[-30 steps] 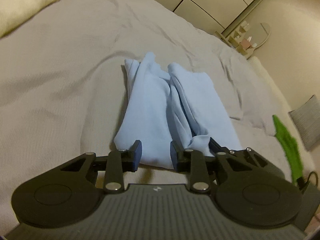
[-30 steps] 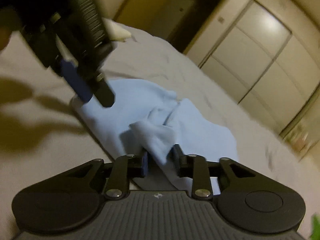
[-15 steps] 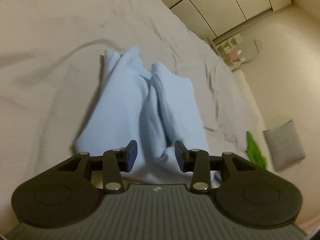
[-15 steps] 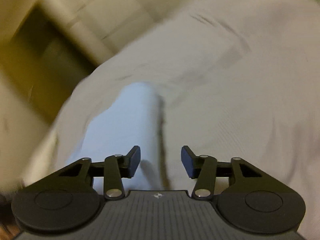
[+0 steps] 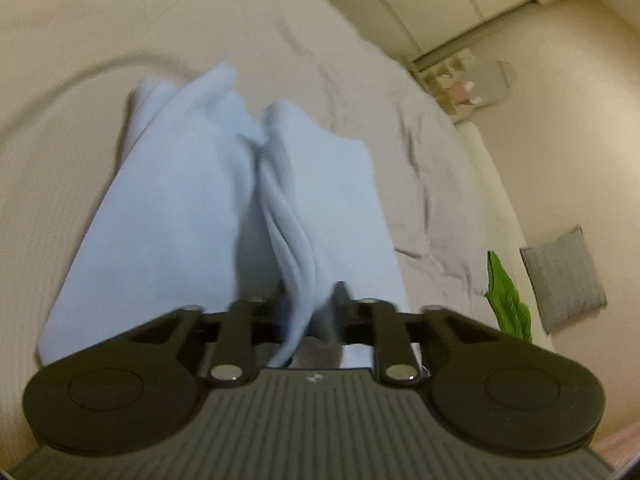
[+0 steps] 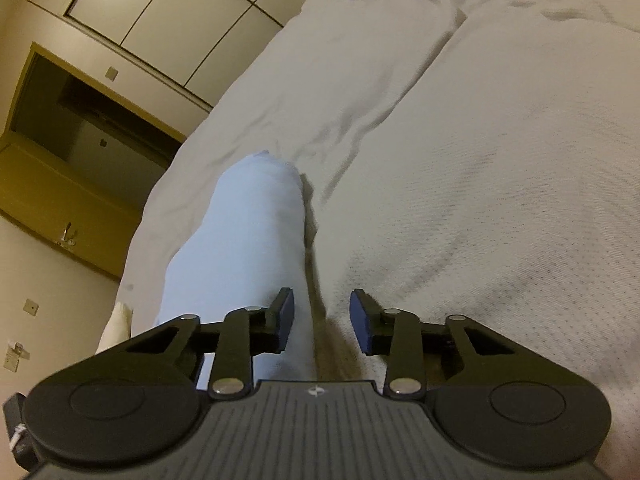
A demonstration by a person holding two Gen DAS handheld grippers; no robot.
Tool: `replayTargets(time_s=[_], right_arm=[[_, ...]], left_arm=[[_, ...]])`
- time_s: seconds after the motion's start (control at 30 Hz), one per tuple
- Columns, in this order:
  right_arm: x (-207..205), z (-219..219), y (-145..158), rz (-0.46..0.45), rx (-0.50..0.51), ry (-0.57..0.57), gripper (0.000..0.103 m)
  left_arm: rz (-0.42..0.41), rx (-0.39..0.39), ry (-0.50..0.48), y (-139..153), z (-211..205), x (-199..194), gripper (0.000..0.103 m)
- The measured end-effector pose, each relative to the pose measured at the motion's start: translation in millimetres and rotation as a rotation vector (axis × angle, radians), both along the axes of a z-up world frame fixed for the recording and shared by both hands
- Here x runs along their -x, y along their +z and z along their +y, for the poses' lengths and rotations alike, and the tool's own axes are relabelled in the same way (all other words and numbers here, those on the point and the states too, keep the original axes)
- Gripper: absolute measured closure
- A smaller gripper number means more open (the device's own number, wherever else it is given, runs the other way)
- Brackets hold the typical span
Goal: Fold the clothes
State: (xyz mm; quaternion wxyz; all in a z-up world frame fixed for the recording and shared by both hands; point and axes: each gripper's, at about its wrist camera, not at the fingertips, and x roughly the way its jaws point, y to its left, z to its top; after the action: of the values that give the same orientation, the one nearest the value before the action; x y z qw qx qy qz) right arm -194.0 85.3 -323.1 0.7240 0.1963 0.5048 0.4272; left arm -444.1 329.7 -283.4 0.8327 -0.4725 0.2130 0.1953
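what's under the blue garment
The blue garment lies on the bed's beige cover, which shows all around it. What is directly beneath stays covered. The left gripper is closing on a fold at its near edge.

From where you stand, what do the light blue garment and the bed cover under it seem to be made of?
The light blue garment looks like soft, matte knit or fleece: it bunches in thick, rounded folds with no shine. The bed cover looks like woven cotton, off-white and matte, with a fine dotted or waffle texture and shallow creases. The exact fibre cannot be told from the pictures.
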Motion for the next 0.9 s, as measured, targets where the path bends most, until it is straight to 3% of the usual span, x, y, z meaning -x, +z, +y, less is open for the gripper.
replayTargets(time_s=[0.13,0.2,0.27,0.37,0.5,0.57,0.67,0.8,0.9], right_arm=[[7,19,12,-0.026,-0.036,0.060,0.078],[18,31,21,-0.071,-0.038,0.117,0.078],[35,44,29,-0.154,-0.003,0.181,0.078],[56,63,30,-0.286,0.105,0.253,0.078],[69,63,33,-0.363,0.151,0.307,0.078],[71,59,37,-0.365,0.148,0.310,0.078],[78,54,45,-0.363,0.120,0.309,0.078],[95,74,42,-0.417,0.129,0.347,0.078],[105,81,39,-0.488,0.154,0.392,0.078]], left_arm=[[0.006,-0.326,-0.016,56,-22,14,0.092],[0.004,-0.385,-0.007,67,-24,29,0.092],[0.054,-0.356,0.016,53,-23,44,0.092],[0.130,-0.216,0.053,6,-14,57,0.090],[0.047,-0.074,0.095,-15,-2,68,0.089],[0.035,-0.113,0.086,-3,-2,68,0.092],[0.039,-0.252,0.053,23,-6,63,0.092],[0.114,-0.242,0.052,11,0,61,0.092],[0.116,-0.220,0.079,-2,-7,73,0.091]])
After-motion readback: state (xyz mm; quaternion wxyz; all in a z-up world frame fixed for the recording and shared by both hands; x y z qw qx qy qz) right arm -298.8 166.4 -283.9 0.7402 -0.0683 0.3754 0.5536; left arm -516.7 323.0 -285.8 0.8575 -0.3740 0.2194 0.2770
